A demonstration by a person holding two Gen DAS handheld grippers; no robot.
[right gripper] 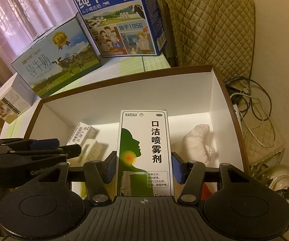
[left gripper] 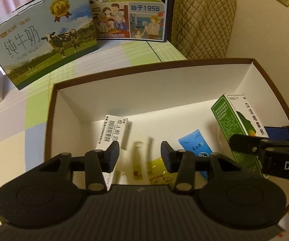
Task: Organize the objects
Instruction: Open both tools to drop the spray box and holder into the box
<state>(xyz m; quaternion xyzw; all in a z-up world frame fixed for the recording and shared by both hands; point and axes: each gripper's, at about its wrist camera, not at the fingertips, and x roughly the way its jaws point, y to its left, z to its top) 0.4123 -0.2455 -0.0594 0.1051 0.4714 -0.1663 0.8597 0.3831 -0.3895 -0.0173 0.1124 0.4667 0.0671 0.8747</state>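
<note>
Two milk cartons [right gripper: 58,60] at eleven o'clock; right tongs [right gripper: 144,165] pinch one spray box [right gripper: 144,152] over the tray [right gripper: 124,76]; left tongs [left gripper: 140,154] spread, empty.

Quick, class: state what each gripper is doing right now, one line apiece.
Left gripper: open, holding nothing, above the items in the storage box.
Right gripper: shut on the green-and-white spray box, over the storage box.

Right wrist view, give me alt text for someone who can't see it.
The right tool grips a tall white and green spray box between its blue pads, over an open white-lined box. Inside that box lie a small carton and a white cloth; the left tool enters from the left. Two milk cartons stand behind.
</note>
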